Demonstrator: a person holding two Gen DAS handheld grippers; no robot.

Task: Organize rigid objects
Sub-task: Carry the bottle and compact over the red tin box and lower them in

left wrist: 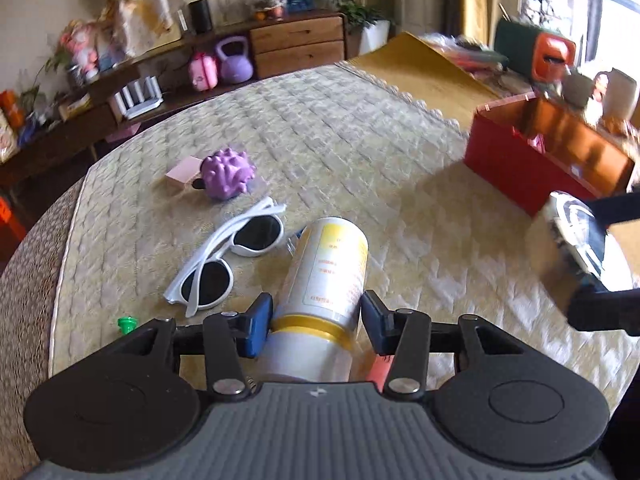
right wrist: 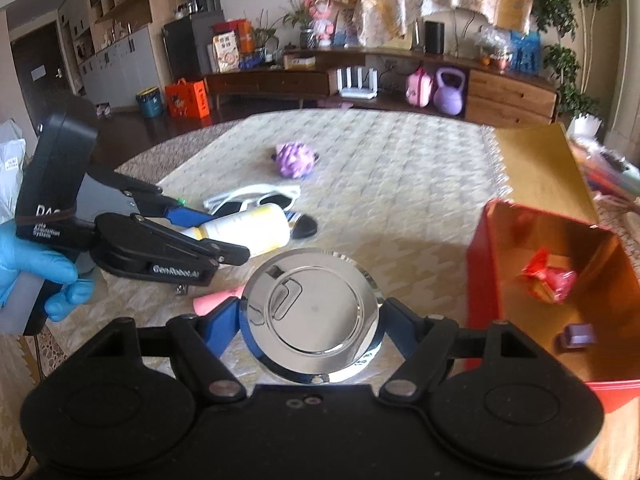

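A white bottle with a yellow label (left wrist: 324, 276) lies between the blue pads of my left gripper (left wrist: 316, 318), which is shut on it near its gold band. The right wrist view shows the same bottle (right wrist: 252, 228) tilted in the left gripper (right wrist: 216, 236), which a blue-gloved hand (right wrist: 36, 268) holds. My right gripper (right wrist: 312, 314) is shut on a round chrome disc (right wrist: 312, 312), held above the cloth just left of the red box (right wrist: 480, 280). In the left wrist view the disc (left wrist: 572, 232) hangs at the right, in front of the box (left wrist: 504, 164).
White sunglasses (left wrist: 232, 256), a purple spiky toy (left wrist: 226, 174), a pink block (left wrist: 184, 172) and a small green piece (left wrist: 127, 323) lie on the quilted beige cloth. The box holds a red wrapped item (right wrist: 548, 280) and a purple block (right wrist: 578, 336). A pink card (right wrist: 216, 300) lies under the grippers.
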